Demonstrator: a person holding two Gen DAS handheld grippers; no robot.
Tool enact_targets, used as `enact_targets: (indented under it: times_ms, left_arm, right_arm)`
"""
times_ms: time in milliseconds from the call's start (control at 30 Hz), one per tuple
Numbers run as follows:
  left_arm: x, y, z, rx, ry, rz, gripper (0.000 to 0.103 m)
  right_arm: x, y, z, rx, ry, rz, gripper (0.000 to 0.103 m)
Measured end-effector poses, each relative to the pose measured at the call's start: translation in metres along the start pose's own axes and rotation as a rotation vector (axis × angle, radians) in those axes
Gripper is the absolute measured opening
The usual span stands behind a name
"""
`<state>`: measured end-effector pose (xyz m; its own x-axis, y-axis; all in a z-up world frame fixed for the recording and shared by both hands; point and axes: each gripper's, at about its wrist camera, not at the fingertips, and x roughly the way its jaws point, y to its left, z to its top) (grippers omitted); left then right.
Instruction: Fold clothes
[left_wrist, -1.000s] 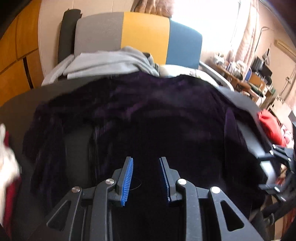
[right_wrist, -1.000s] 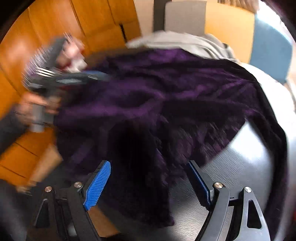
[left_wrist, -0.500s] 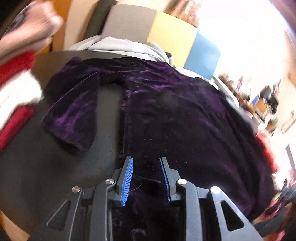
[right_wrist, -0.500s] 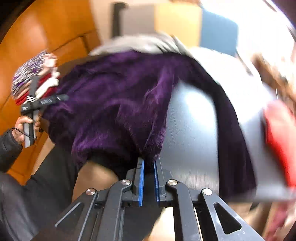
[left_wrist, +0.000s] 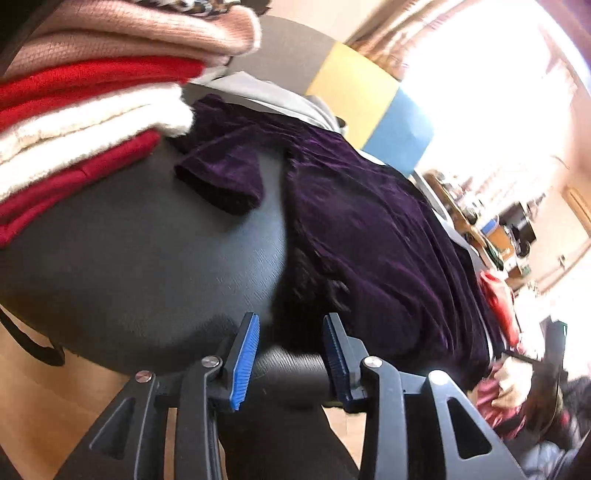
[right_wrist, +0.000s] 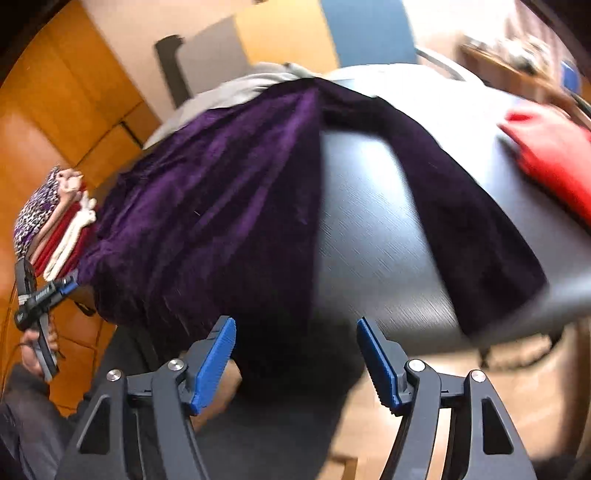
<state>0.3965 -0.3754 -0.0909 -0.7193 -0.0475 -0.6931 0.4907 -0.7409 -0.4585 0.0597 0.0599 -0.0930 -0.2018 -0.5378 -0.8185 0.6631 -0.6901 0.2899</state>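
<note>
**Purple velvet garment spread over a dark round bench**

No brand or label can be read; white lettering on the left gripper's body in the right wrist view is too blurred to make out.

The dark purple velvet garment lies spread over the dark grey, round-edged bench, one short sleeve flat on the bench top, its near hem hanging over the front edge. In the right wrist view the same garment covers the bench's left part, with a long dark strip of it running down across the bare brushed surface.

The left gripper has its blue-padded fingers spread, held at the bench edge just below the hem, with nothing between them. The right gripper also has its fingers spread wide, beside the hanging hem and holding nothing.

A stack of folded knitwear in pink, red and cream sits on the bench beside the sleeve. A loose red cloth lies at the bench's far right. Behind stand a grey, yellow and blue padded chair back, orange wooden cabinets, a bright curtained window and a pale wooden floor.
</note>
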Motion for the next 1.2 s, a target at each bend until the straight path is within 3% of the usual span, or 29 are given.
enact_targets:
  times_ms: [200,300,467,633,667,700,767,800,833,900,933,967,1000,1067,1100,1167,1200]
  left_arm:
    - [0.013,-0.024,-0.004,0.123,0.004,0.019,0.037]
    - [0.009,-0.032,0.001,0.171,-0.029,0.011,0.038]
    - [0.017,-0.055,0.01,0.349,-0.012,-0.028,0.047]
    - [0.051,-0.063,0.02,0.453,0.071,0.087,0.05]
    - [0.057,-0.064,0.022,0.469,0.088,0.109,0.046]
    - [0.062,-0.065,0.024,0.486,0.104,0.13,0.031]
    - [0.062,-0.073,0.028,0.523,0.16,0.081,0.015]
    - [0.057,-0.079,0.034,0.543,0.193,0.037,0.011]
    - [0.05,-0.085,0.04,0.538,0.199,-0.018,0.011]
    - [0.018,-0.093,0.061,0.458,0.164,-0.219,0.01]
    - [-0.006,-0.093,0.079,0.378,0.111,-0.368,0.01]
    - [-0.022,-0.09,0.092,0.322,0.065,-0.452,0.011]
    - [-0.036,-0.085,0.105,0.268,0.014,-0.497,0.011]
    - [-0.042,-0.066,0.125,0.173,-0.03,-0.435,0.012]
    - [-0.034,-0.048,0.132,0.081,0.011,-0.37,0.012]
    - [-0.026,-0.028,0.129,-0.02,0.063,-0.417,0.018]
    - [-0.03,-0.025,0.12,-0.024,0.063,-0.443,0.02]
  right_arm:
    - [0.043,0.01,0.014,-0.008,0.034,0.041,0.075]
    - [0.045,0.008,0.012,0.019,0.016,0.07,0.081]
    - [0.044,0.013,0.008,0.042,-0.013,0.101,0.09]
    - [0.044,0.019,0.005,0.015,-0.023,0.084,0.099]
    - [0.043,0.019,0.003,0.006,-0.025,0.078,0.099]
    - [0.043,0.022,0.003,-0.001,-0.029,0.074,0.099]
    - [0.043,0.025,0.003,-0.017,-0.039,0.076,0.098]
    - [0.042,0.025,0.003,-0.026,-0.044,0.09,0.092]
    - [0.041,0.025,0.003,-0.036,-0.05,0.104,0.087]
    - [0.042,0.027,0.005,-0.055,-0.048,0.125,0.057]
    - [0.043,0.026,0.006,-0.046,-0.047,0.143,0.05]
    - [0.043,0.022,0.007,-0.024,-0.049,0.167,0.042]
    - [0.043,0.016,0.008,0.006,-0.057,0.19,0.041]
    - [0.043,0.008,0.007,0.035,-0.071,0.203,0.038]
    - [0.043,0.005,0.007,0.044,-0.076,0.205,0.034]
    - [0.044,0.0,0.005,0.06,-0.086,0.209,0.032]
    - [0.044,-0.003,0.005,0.068,-0.092,0.211,0.032]
